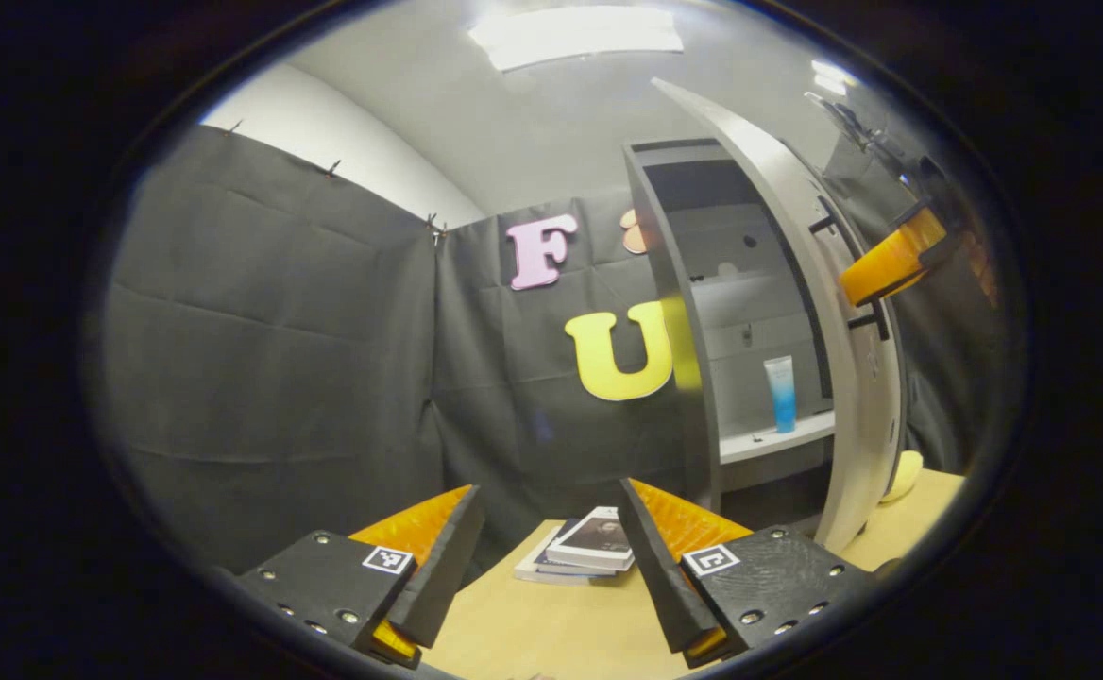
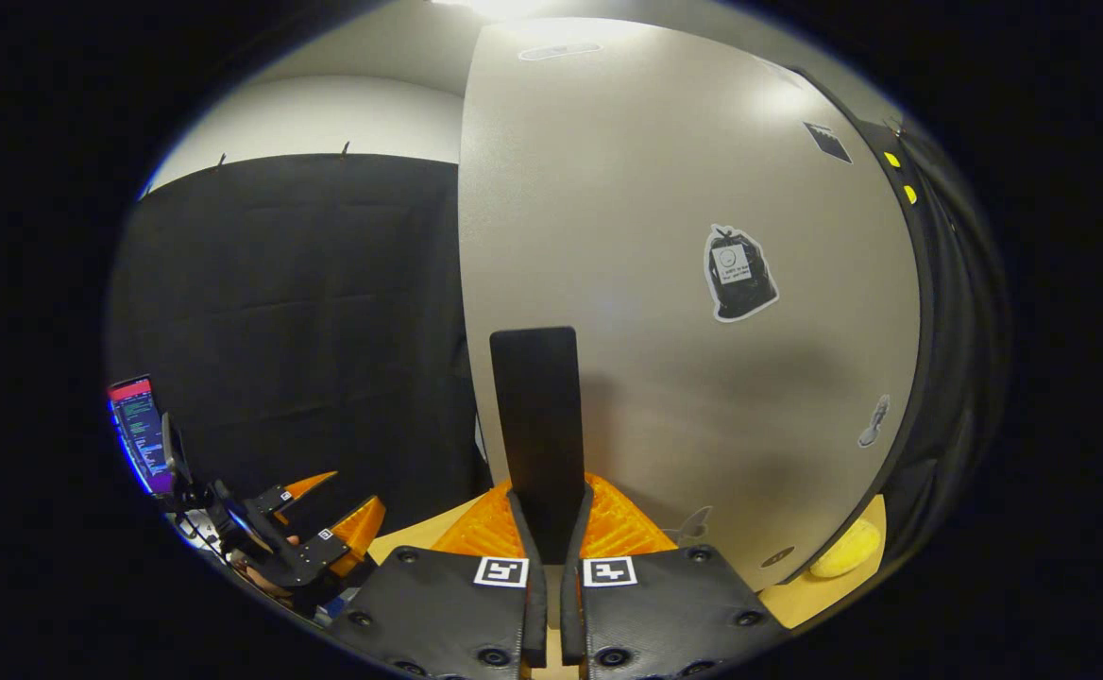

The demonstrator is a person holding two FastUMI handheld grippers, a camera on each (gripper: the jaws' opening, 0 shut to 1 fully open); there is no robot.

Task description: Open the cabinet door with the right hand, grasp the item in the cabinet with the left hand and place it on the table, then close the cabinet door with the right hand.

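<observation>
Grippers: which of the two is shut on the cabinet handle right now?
The right gripper, shut on the black door handle of the open cabinet door. The left gripper is open over the table, holding nothing.

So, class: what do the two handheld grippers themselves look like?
The left gripper and right gripper look alike: two wedge-shaped fingers with ridged faces, each on a black textured plate with screws and a square black-and-white marker.
</observation>
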